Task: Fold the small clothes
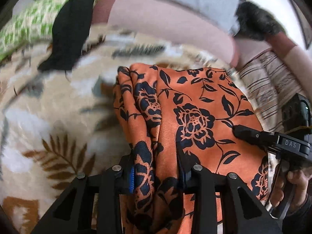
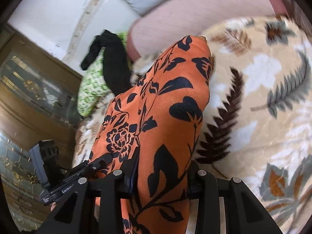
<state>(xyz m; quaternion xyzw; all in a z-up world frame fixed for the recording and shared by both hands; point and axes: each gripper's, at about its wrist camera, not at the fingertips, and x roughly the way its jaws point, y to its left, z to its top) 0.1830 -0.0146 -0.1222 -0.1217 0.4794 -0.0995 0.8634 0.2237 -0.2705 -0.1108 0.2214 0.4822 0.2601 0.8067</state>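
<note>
An orange garment with a black flower print (image 1: 195, 117) hangs between both grippers above a leaf-patterned blanket (image 1: 48, 117). My left gripper (image 1: 158, 173) is shut on a bunched edge of it; the cloth drapes over the jaws. My right gripper (image 2: 161, 175) is shut on another part of the same garment (image 2: 165, 107), which rises ahead of it and hides the fingertips. The right gripper shows at the right of the left wrist view (image 1: 253, 134); the left gripper shows at the lower left of the right wrist view (image 2: 81, 171).
A black garment (image 1: 72, 25) lies over a green-and-white patterned one (image 1: 29, 23) at the far edge of the blanket. A pink cushion (image 1: 165, 21) and a striped cloth (image 1: 269, 81) lie behind. A wooden cabinet with glass (image 2: 29, 89) stands left.
</note>
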